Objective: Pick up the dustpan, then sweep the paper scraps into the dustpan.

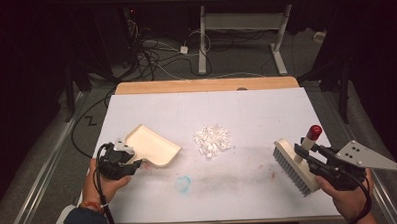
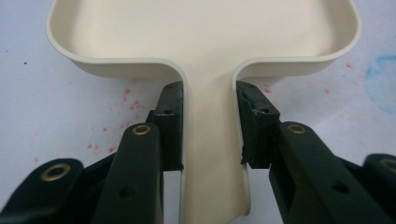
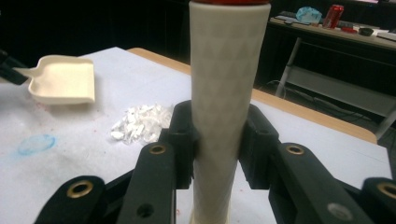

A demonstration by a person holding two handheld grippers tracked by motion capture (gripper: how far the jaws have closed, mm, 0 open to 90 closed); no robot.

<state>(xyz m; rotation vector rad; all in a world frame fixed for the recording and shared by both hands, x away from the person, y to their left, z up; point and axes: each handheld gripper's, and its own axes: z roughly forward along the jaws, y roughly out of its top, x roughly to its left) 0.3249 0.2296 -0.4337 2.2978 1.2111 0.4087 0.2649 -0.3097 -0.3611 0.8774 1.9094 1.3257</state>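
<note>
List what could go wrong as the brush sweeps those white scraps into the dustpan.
1. The pile of white scraps is loose and light; a fast stroke of the brush may scatter it past the dustpan.
2. The left hand-held gripper clamps only the dustpan's narrow handle, so the pan might twist or lift its lip, letting scraps slide under.
3. The right hand-held gripper holds the brush by its round handle, which could rotate.

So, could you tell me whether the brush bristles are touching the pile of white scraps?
Apart. The high view shows bare table between the brush and the white scraps.
</note>
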